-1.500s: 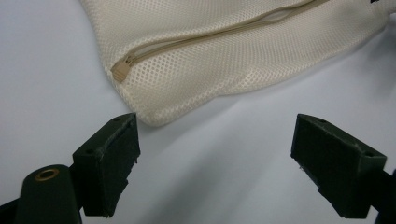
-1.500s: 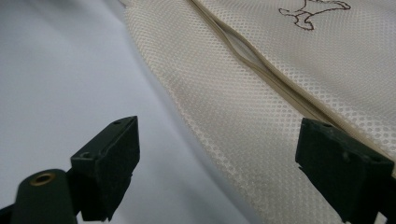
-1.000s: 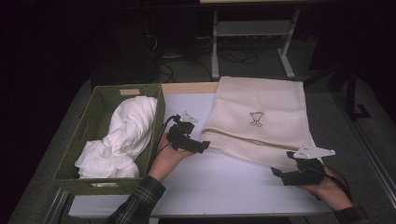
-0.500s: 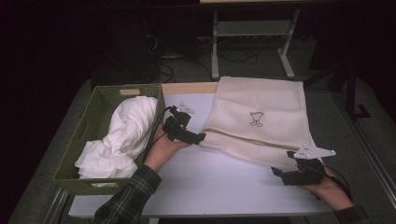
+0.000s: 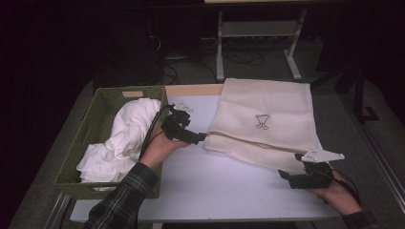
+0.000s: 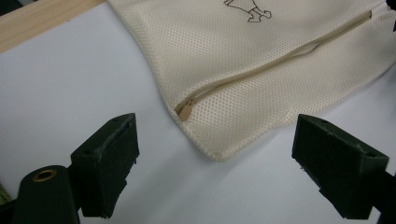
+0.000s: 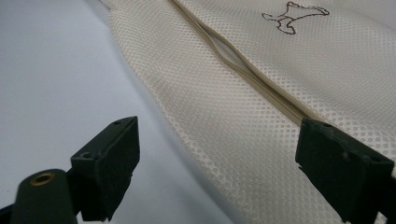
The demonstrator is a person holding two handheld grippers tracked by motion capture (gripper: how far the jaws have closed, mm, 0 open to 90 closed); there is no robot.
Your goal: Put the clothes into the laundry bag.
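where the white desk [image 5: 205, 191] carries everything, the cream mesh laundry bag [image 5: 267, 119] serves as landmark: it lies flat on the desk's far right part, with a small line drawing [image 5: 261, 121] printed on its upper face. left of the bag stands a green woven basket [image 5: 93, 124] holding crumpled white cloth [image 5: 126, 136]. along the bag's near side runs a tan zipper [image 6: 275, 60], and its pull [image 6: 186, 111] sits at the bag's left corner. the left gripper [image 5: 198, 138] is held at that left corner, jaws spread wide and empty, the corner and the zipper pull lying between and just beyond them in the left gripper view. the right gripper [image 5: 286, 179] is at the bag's near right edge, jaws likewise wide apart and holding nothing, with the mesh under its right jaw in the right gripper view.
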